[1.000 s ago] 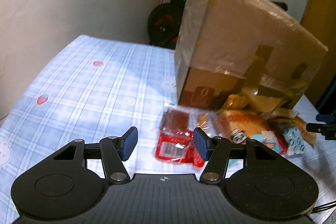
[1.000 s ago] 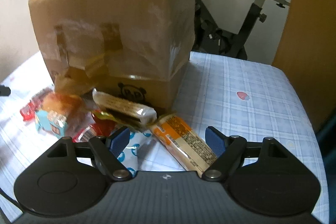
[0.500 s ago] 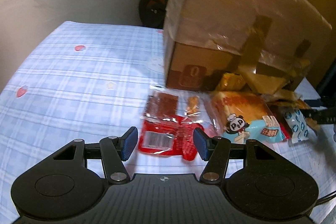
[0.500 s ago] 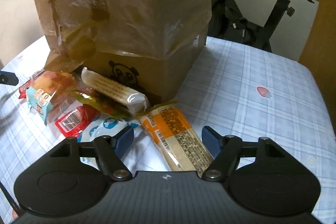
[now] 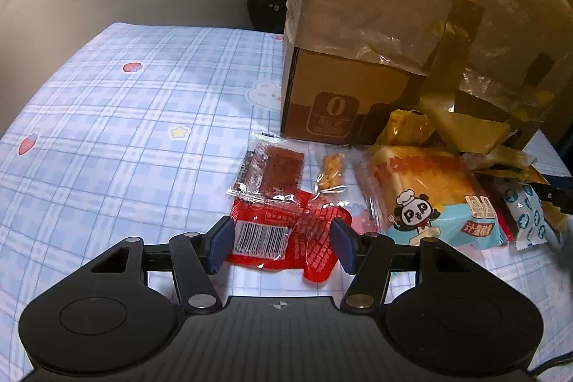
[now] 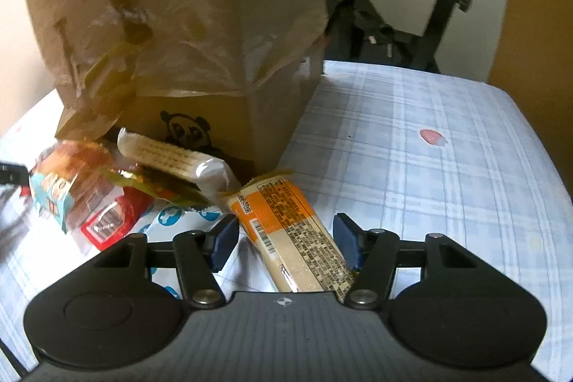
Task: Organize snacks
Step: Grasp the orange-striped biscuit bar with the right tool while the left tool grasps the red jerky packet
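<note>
1. A blue plaid cloth with strawberry and star prints (image 5: 136, 117) is spread over the table, and a tall cardboard box wrapped in loose plastic film (image 5: 394, 24) is stood near the table's far edge. It is judged to be where the snacks belong.

2. The snacks are heaped against the box's front face, toward the near edge. Among them are a panda-branded bread pack (image 5: 426, 199), a clear sachet of dark dried strips (image 5: 275, 170) and a white-and-blue packet (image 5: 526, 213).

3. The left claw (image 5: 281, 246) is held half open and tilted down over a red packet with a barcode (image 5: 275, 238). The packet is framed between the pads, and no pressing is seen, so a pick-up seems to be lined up.

4. The right claw (image 6: 284, 244) has just been narrowing around an orange-and-cream wrapped bar (image 6: 293, 231), which lies lengthwise between the pads; the right pad is close against it, the left pad apart. A wafer pack (image 6: 172, 160) leans on the box behind.
</note>
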